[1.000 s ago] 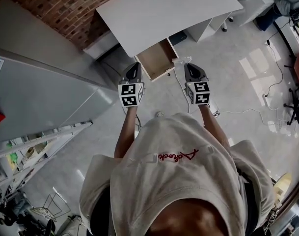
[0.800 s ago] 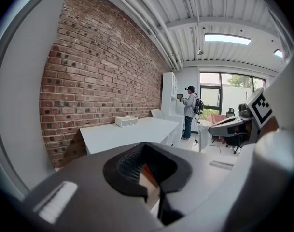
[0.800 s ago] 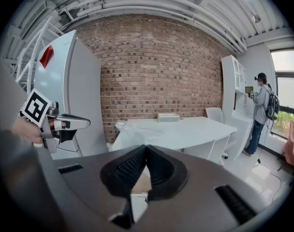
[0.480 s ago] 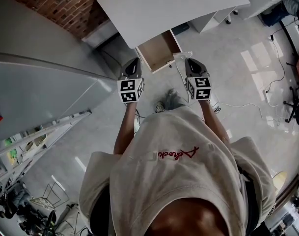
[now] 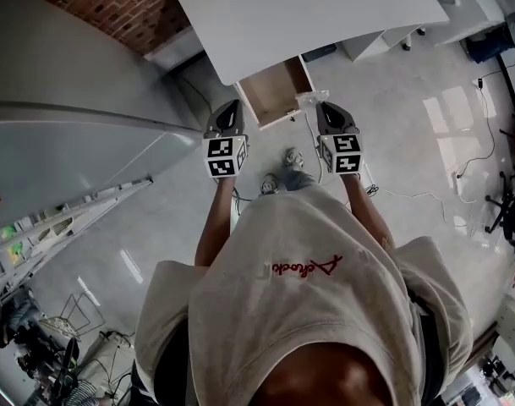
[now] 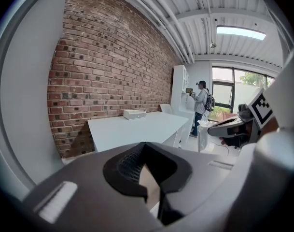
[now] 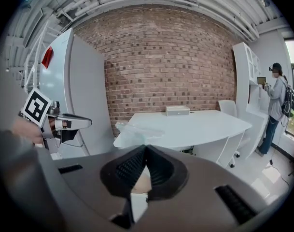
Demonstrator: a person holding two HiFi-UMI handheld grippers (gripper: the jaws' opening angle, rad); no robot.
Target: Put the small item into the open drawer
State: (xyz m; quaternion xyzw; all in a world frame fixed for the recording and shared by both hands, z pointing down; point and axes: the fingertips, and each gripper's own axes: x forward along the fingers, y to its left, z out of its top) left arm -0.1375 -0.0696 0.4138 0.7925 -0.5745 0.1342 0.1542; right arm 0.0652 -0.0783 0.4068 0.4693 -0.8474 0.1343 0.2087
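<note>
Right tool (image 5: 320, 106) is clenched on the small item (image 5: 310, 98) (a clear packet) jutting past its tips; the open drawer (image 5: 272, 91) lies just ahead, leftward. Left tool (image 5: 232, 106) is closed, empty. Placing remains.

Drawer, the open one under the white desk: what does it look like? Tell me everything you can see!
The drawer is pulled out from under the white desk and stands wide open. It is a shallow box that looks like light brown wood inside, with a pale front panel. Its bottom looks bare. Only the desk seems to touch it. The clear plastic item held by the right gripper shows just beside its front corner.
</note>
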